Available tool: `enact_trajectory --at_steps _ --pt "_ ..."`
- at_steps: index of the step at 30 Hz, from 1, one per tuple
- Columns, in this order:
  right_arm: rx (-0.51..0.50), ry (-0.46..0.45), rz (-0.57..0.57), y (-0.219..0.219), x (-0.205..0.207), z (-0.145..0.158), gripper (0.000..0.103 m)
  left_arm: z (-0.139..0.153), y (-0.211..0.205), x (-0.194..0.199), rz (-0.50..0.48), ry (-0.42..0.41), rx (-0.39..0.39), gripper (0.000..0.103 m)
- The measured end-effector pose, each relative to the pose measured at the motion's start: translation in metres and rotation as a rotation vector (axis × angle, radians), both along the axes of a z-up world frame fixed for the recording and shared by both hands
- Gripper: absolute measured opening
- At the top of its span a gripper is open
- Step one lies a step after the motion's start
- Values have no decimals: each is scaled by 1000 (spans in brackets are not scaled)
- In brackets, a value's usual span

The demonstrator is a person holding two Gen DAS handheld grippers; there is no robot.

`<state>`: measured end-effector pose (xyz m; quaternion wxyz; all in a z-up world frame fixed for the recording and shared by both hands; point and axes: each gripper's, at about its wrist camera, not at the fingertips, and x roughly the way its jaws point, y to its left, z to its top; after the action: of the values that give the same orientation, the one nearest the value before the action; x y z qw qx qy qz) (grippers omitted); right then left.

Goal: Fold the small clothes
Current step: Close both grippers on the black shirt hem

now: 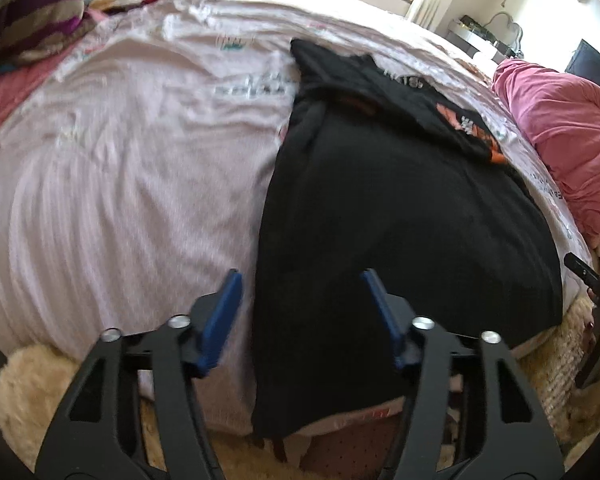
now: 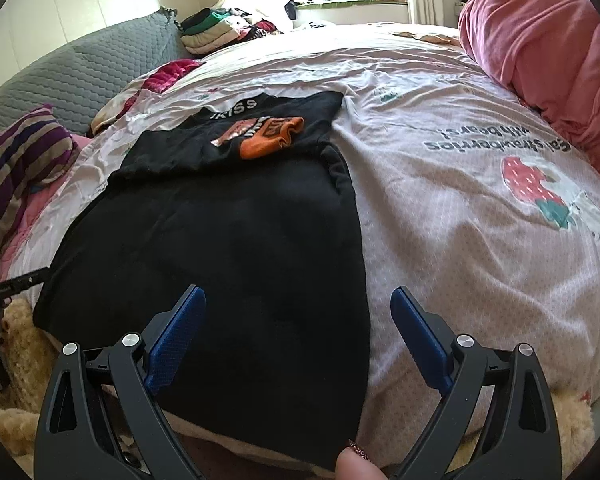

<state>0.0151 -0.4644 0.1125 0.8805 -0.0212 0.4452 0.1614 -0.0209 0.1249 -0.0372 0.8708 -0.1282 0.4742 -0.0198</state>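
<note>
No container showed in either view. The left gripper (image 1: 300, 280) hung with its jaws apart and nothing pinched, straddling the near left edge of the black garment (image 1: 380, 208). The right gripper (image 2: 298, 300) was likewise spread wide and empty, over the garment's near right edge. The garment lay flat on the pale pink bedsheet (image 2: 440, 208), its near hem draped over the bed's edge, its far end folded back to show an orange print (image 2: 260, 136). A fingertip (image 2: 356, 466) showed below.
</note>
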Motion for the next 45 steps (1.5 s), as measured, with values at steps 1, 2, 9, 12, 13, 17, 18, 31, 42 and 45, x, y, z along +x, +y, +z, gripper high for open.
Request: enact_trajectory --at_steps 1,2,9,12,13,17,18,31,42,45 --pt "-3 2 -2 -1 -2 -1 93 -3 2 -4 2 6 -12 46" --pt "-4 6 -1 -2 -4 -2 93 -5 3 -7 4 8 -17 46" --pt "-4 38 0 -11 -17 -8 93 -10 4 -23 4 16 -56 39" --pt "0 54 2 -16 -23 -10 93 -14 1 -29 -8 25 -81 36" --pt "3 60 2 -17 -25 -11 93 -15 0 -30 -11 27 -79 36" --pt "27 83 6 -24 -33 -13 93 -17 0 -32 -13 32 -86 36" --pt "28 87 9 -25 -34 -14 92 -17 -1 -34 -13 32 -88 36" --pt "18 190 60 -28 -45 -35 32 -18 0 -43 -22 44 -101 36" --pt "80 74 114 -37 -50 -3 8 -21 4 -38 -4 58 -112 25" --pt "104 19 125 -37 -48 13 8 -19 7 -37 5 60 -121 13"
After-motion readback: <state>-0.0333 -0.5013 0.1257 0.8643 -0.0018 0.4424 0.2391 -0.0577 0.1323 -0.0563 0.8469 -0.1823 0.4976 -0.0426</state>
